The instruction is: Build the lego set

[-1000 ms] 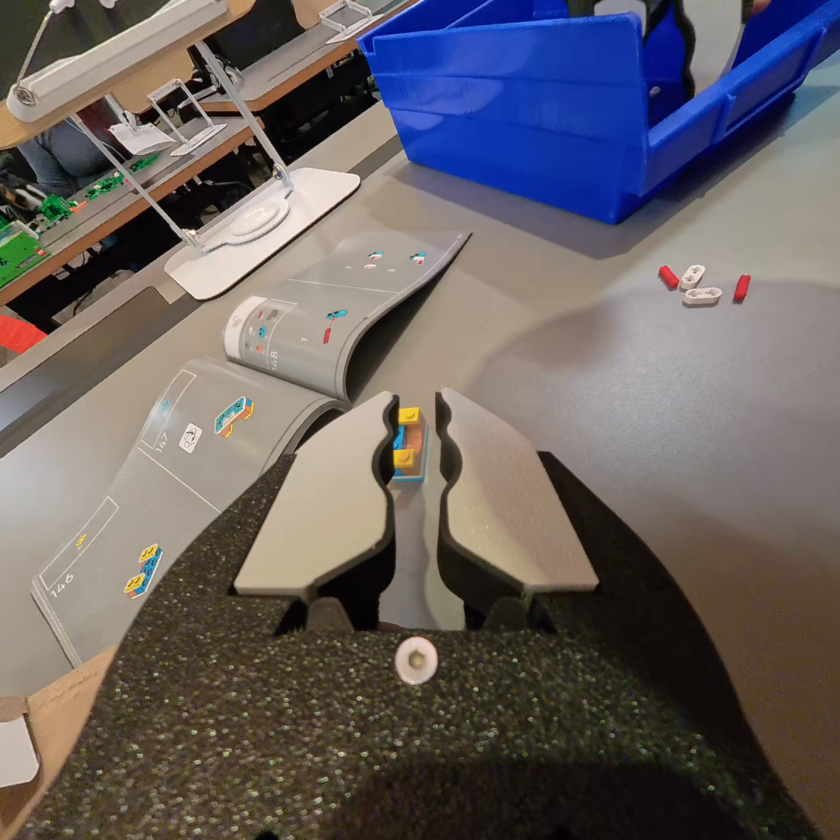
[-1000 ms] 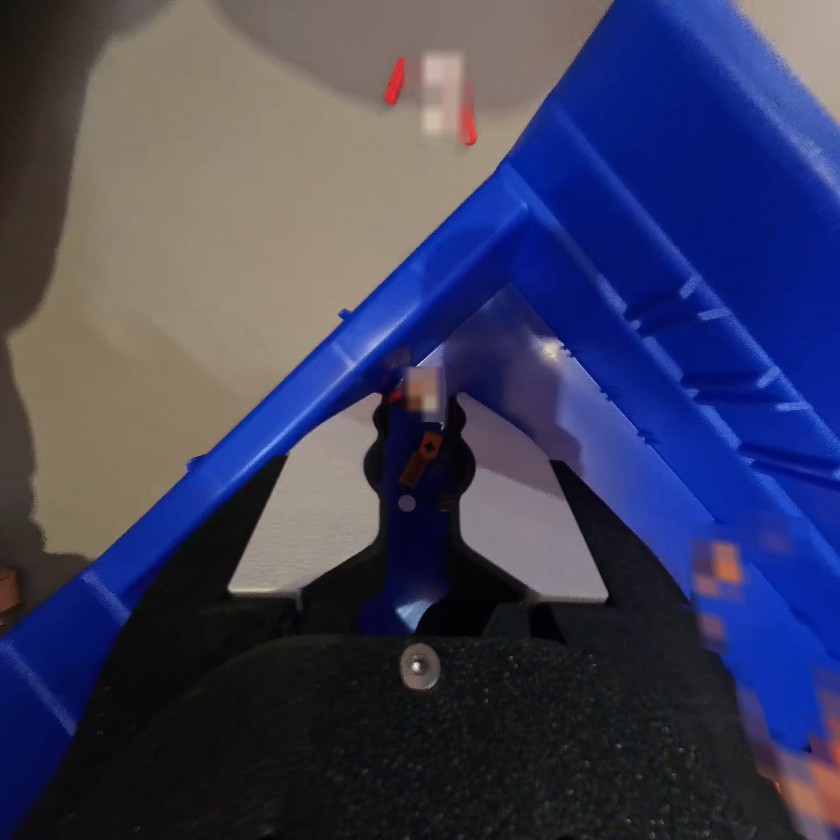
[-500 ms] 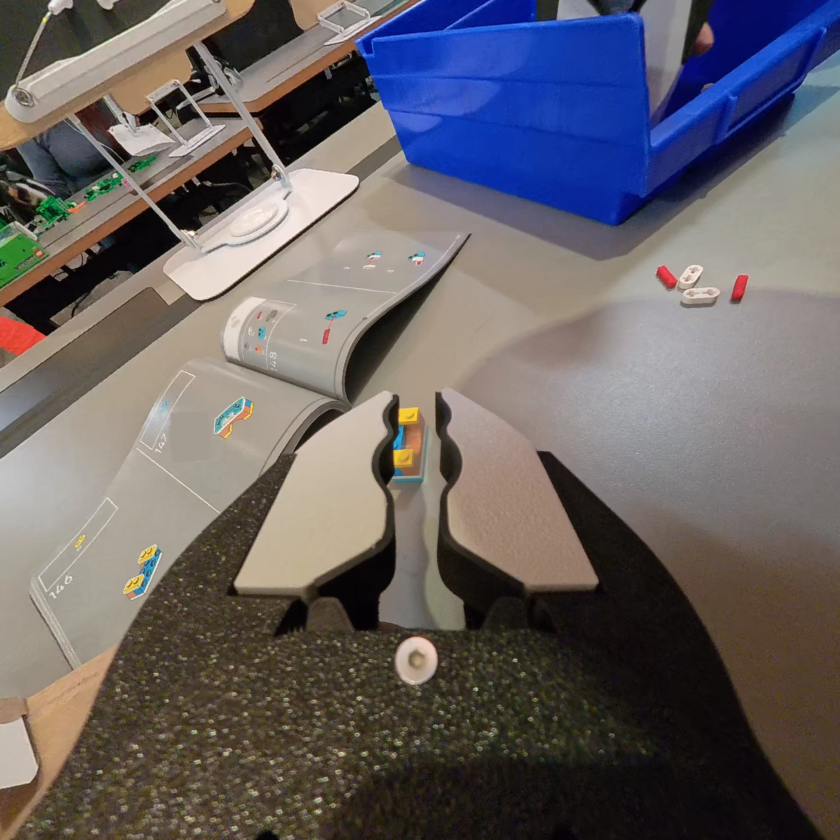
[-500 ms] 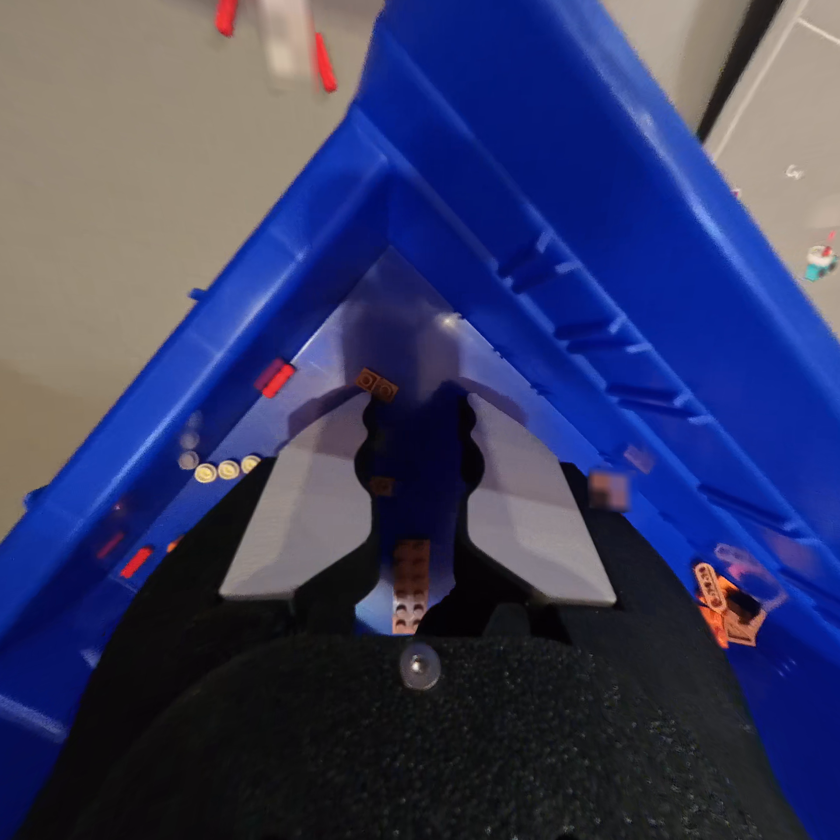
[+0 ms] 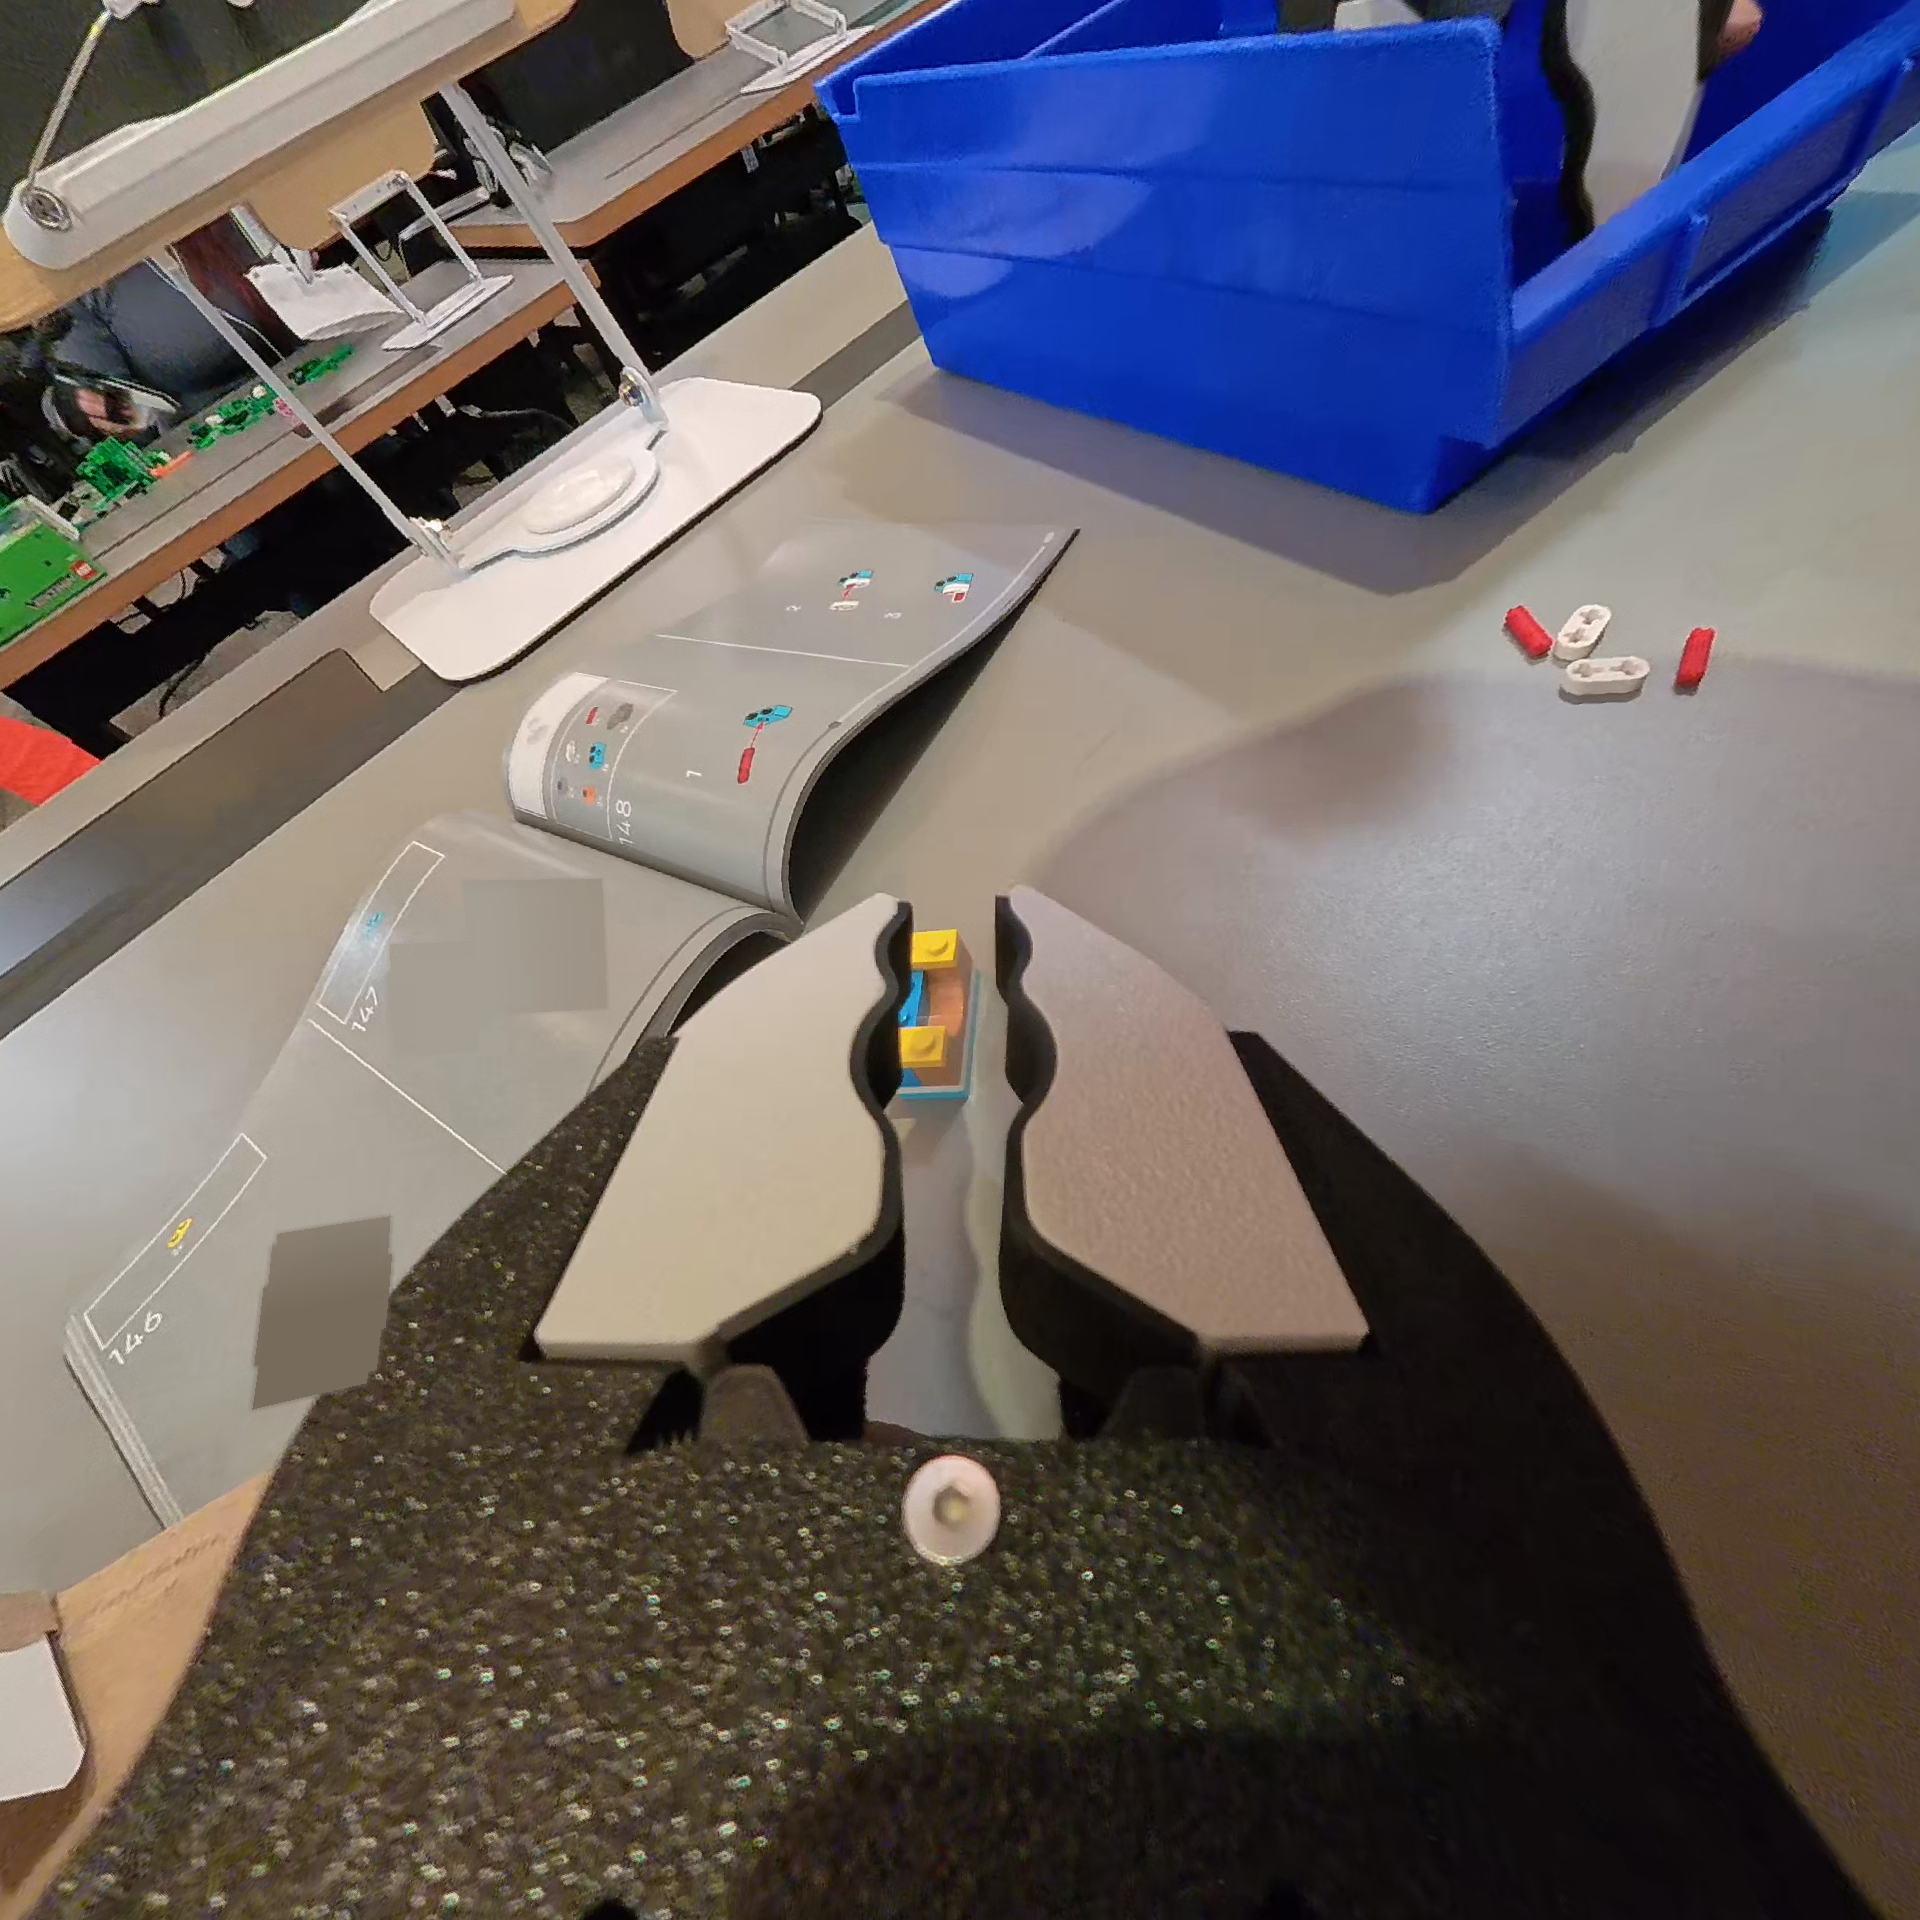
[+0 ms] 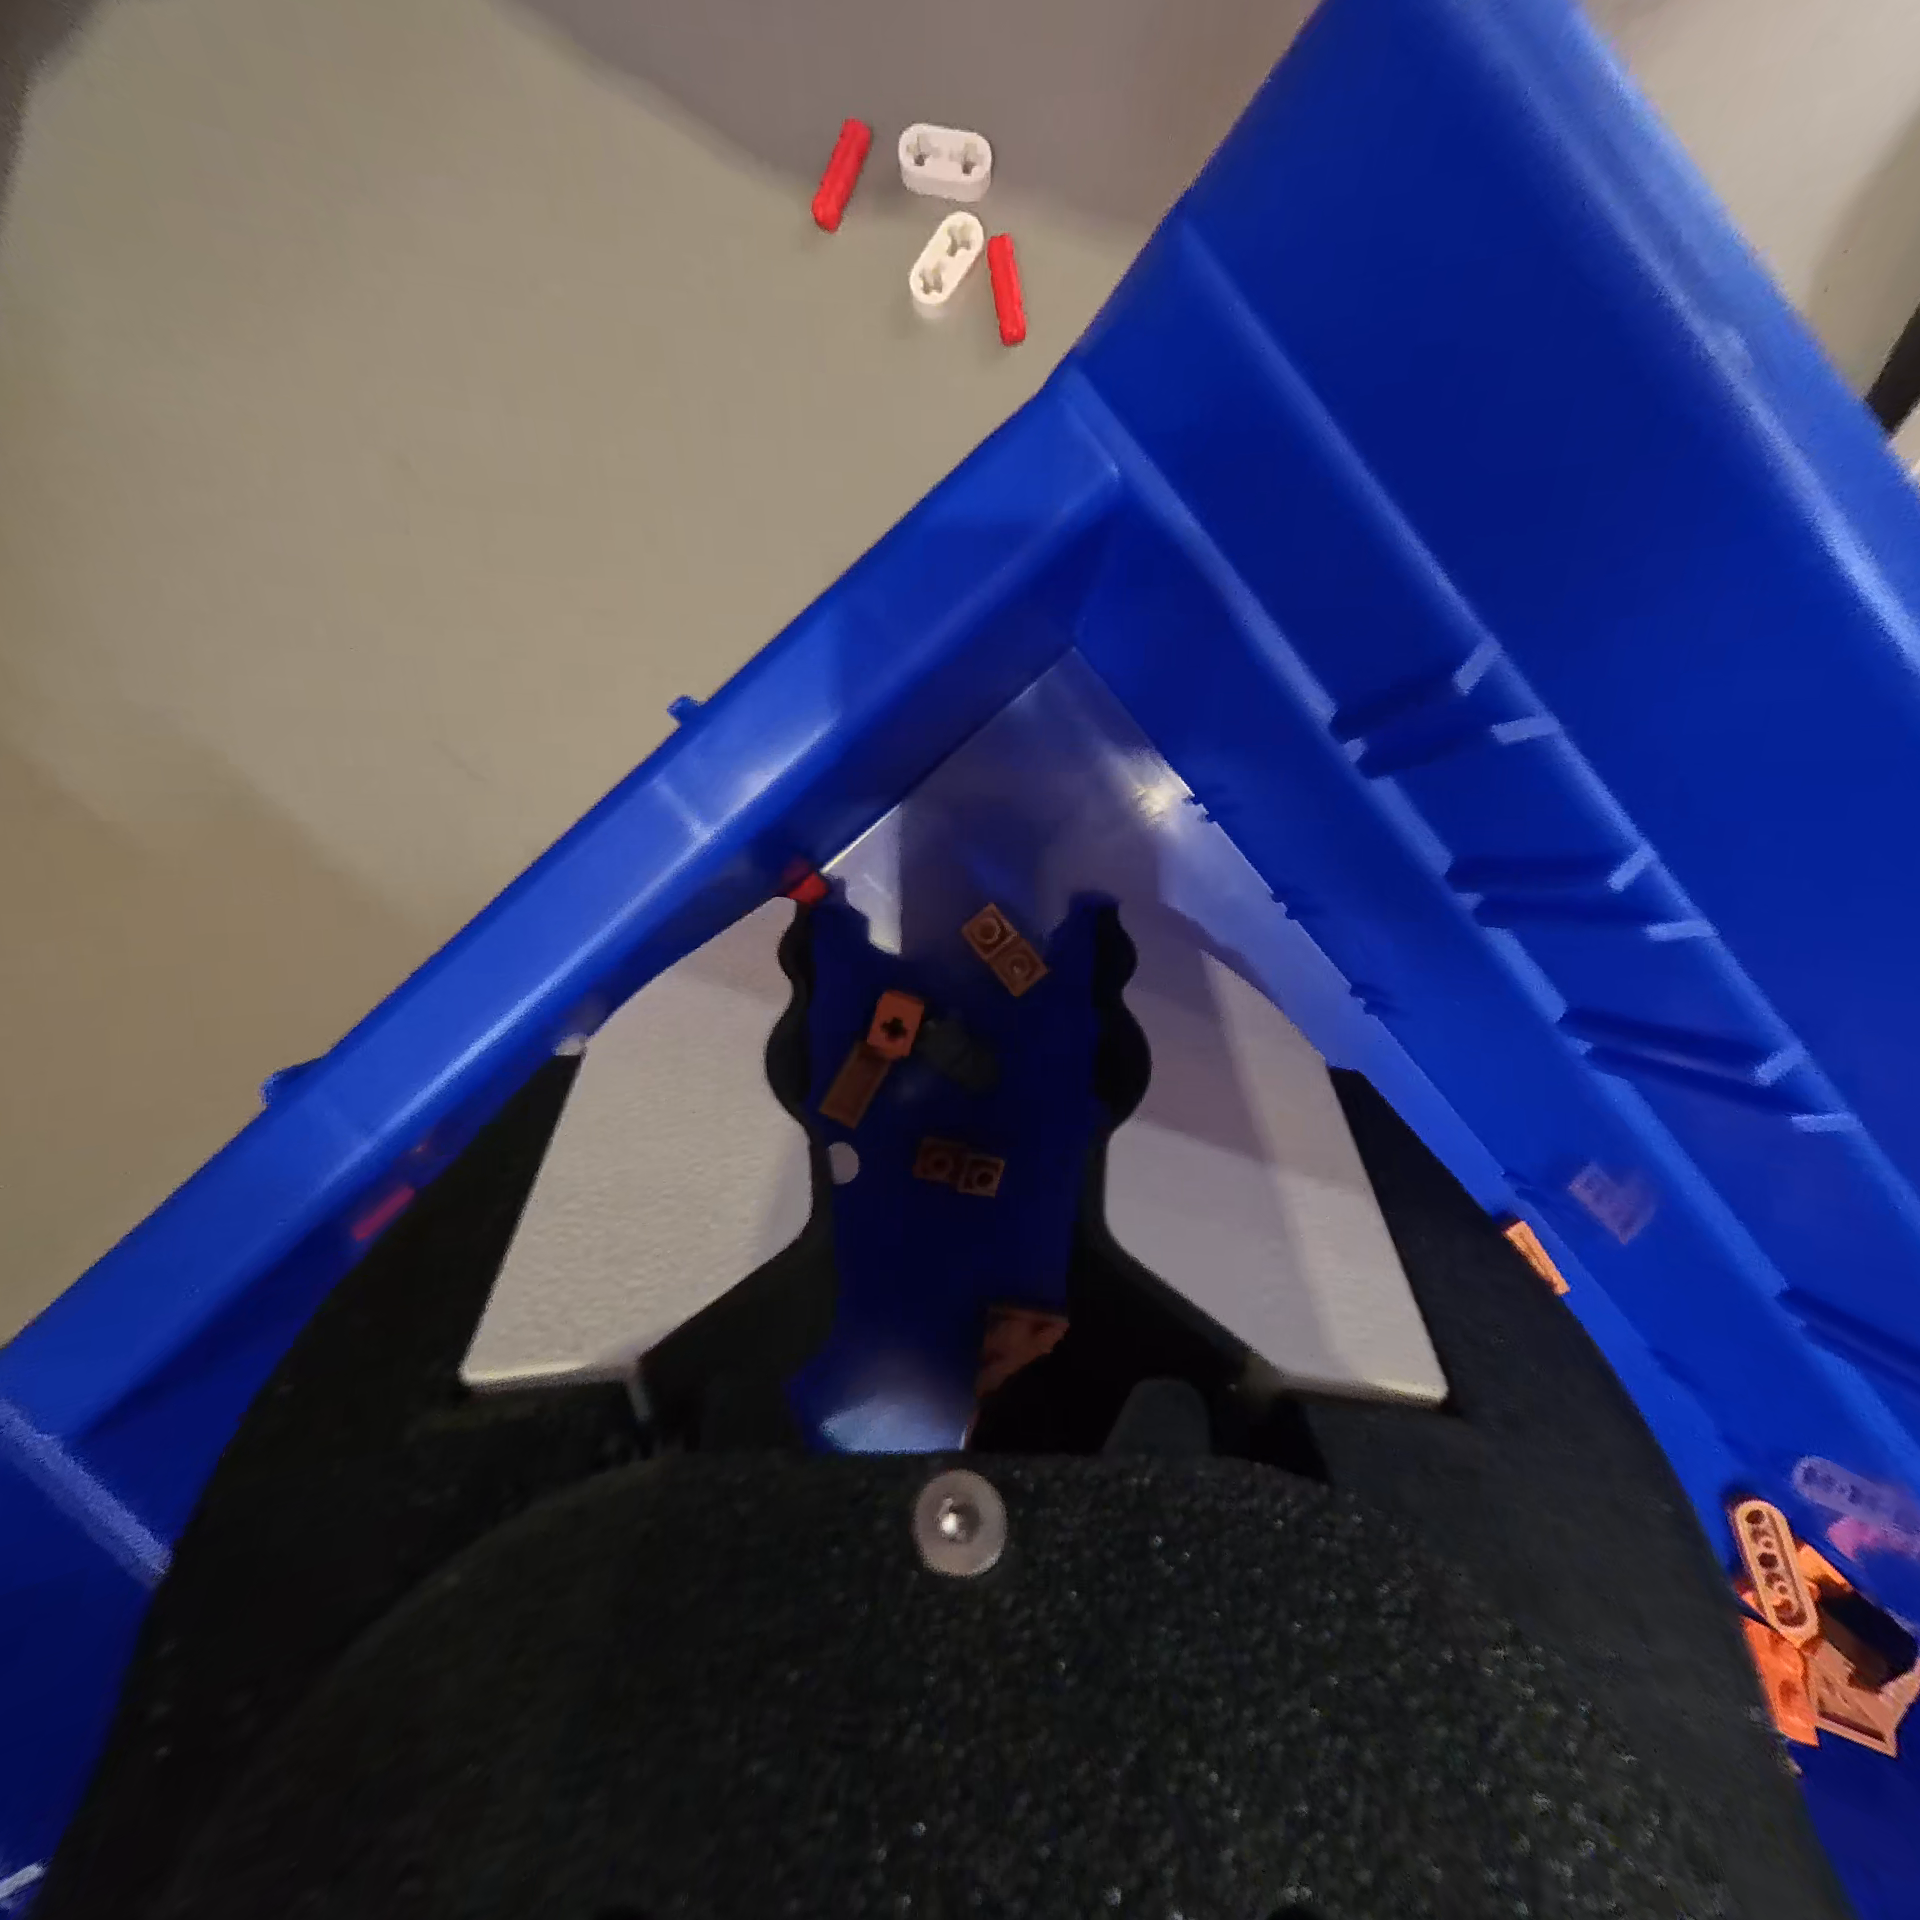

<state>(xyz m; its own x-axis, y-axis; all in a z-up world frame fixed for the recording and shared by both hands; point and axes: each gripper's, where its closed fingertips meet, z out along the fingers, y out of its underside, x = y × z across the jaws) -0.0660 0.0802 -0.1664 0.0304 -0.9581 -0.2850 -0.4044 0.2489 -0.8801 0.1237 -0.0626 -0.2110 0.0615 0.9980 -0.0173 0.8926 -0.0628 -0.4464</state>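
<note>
The left tool (image 5: 945, 925) has its flat grey pads narrowly apart around a small yellow, blue and brown lego assembly (image 5: 935, 1013); whether they pinch it I cannot tell. It sits beside the open instruction booklet (image 5: 644, 831) on the matte grey counter (image 5: 1455, 1039). The right tool (image 6: 951, 920), spread wide and holding nothing, reaches into a corner of the glossy blue bin (image 6: 1403, 582) over scattered brown plates (image 6: 1003, 948). Thin, flat plates on slick plastic could skid away or come up in pairs.
</note>
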